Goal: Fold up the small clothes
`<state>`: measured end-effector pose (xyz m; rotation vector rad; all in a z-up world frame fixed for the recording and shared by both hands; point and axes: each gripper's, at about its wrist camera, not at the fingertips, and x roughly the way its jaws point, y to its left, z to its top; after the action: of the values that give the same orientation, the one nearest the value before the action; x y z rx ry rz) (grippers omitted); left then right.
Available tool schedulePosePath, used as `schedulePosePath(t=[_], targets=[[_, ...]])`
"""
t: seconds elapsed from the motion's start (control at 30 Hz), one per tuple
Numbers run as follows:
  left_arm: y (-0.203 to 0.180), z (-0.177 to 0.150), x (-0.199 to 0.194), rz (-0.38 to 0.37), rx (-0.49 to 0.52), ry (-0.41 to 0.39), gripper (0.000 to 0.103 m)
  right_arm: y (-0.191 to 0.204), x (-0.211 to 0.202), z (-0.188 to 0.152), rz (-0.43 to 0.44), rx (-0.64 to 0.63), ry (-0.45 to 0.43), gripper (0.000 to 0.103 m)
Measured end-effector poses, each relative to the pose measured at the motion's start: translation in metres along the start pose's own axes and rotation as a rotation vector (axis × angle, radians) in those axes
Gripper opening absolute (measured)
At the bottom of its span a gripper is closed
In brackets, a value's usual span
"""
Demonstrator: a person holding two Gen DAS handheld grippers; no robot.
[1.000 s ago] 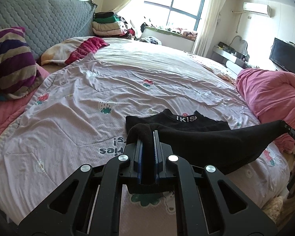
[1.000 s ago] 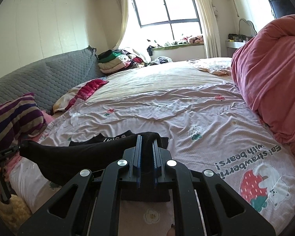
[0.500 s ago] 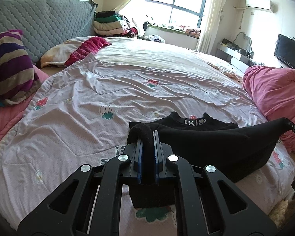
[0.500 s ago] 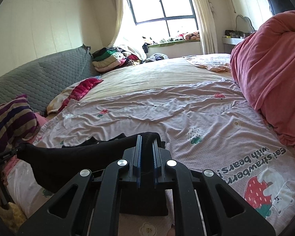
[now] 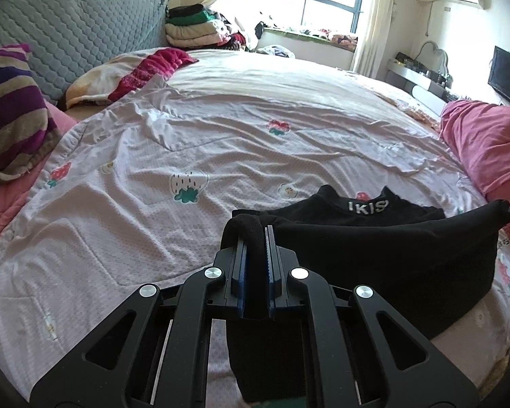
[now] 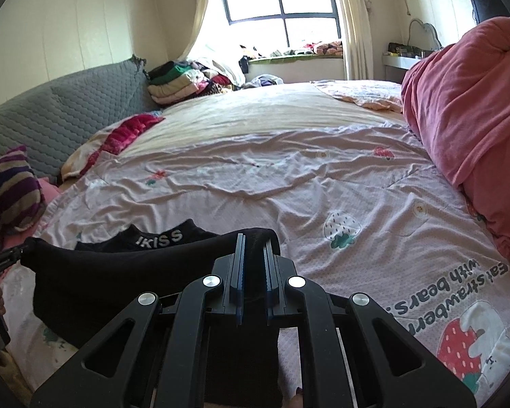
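We are carrying out a fold on the black garment (image 5: 384, 255), with each claw clenched on one end of the same lifted edge. The left claw (image 5: 254, 238) is pinching a bunched corner of the dark cloth between its pads, and the right claw (image 6: 254, 248) is doing the same at the opposite corner. Between the two claws the cloth is hanging in a shallow sag above the bedspread (image 5: 153, 170), with the rest of the piece draping down beneath and behind the pads.

Just ahead of both claws, the waistband (image 6: 159, 238) with its white lettering is lying flat on the bed, so part of the garment is resting there while the gripped edge is held over it. We are judging this as the middle of a fold: the near edge is being brought toward the waistband.

The next move is calling for both claws to travel forward together, keeping the edge taut and level, lowering it until it is lying along the band, and only then letting go so the layers are not sliding askew.
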<state>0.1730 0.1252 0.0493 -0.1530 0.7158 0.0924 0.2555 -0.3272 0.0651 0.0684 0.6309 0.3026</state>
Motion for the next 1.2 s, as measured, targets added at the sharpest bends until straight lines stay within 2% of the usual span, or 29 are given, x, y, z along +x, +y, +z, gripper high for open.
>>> schedulePosePath(t=[0.37,0.43,0.5,0.53,0.57,0.6,0.73,0.77,0.8,0.87,0.97,1.1,1.2], targets=[[0.001,-0.008,0.043,0.033,-0.010,0.048,0.006,-0.007,0.053,-0.015,-0.032,0.019,0.082,0.009],[-0.002,-0.008,0.043,0.038,-0.002,0.046,0.009,-0.006,0.055,-0.018,-0.048,0.013,0.087,0.013],[-0.006,-0.008,0.036,0.063,0.023,0.025,0.022,-0.006,0.055,-0.020,-0.061,0.002,0.085,0.033],[-0.007,-0.008,0.032,0.081,0.035,0.011,0.034,-0.006,0.054,-0.021,-0.065,-0.003,0.082,0.038],[-0.007,-0.007,0.025,0.084,0.041,-0.004,0.037,-0.006,0.051,-0.021,-0.068,-0.009,0.074,0.044],[-0.007,-0.005,0.021,0.081,0.043,-0.016,0.037,-0.006,0.049,-0.021,-0.070,-0.014,0.068,0.044],[-0.015,-0.006,0.002,0.057,0.067,-0.038,0.036,0.000,0.034,-0.024,-0.082,-0.071,0.033,0.044],[-0.020,-0.009,-0.001,0.040,0.086,-0.034,0.035,0.003,0.031,-0.025,-0.078,-0.087,0.031,0.041],[-0.023,-0.011,-0.003,0.028,0.099,-0.029,0.032,0.008,0.029,-0.028,-0.062,-0.109,0.036,0.032],[-0.031,-0.021,-0.005,-0.015,0.121,0.004,0.016,0.016,0.028,-0.034,-0.037,-0.143,0.054,0.022],[-0.042,-0.038,0.002,-0.073,0.145,0.090,0.012,0.029,0.034,-0.045,-0.025,-0.208,0.103,0.017],[-0.048,-0.052,0.027,-0.031,0.194,0.165,0.012,0.035,0.055,-0.055,-0.049,-0.235,0.177,0.017],[-0.044,-0.049,0.040,0.000,0.186,0.167,0.013,0.032,0.071,-0.058,-0.061,-0.220,0.216,0.017]])
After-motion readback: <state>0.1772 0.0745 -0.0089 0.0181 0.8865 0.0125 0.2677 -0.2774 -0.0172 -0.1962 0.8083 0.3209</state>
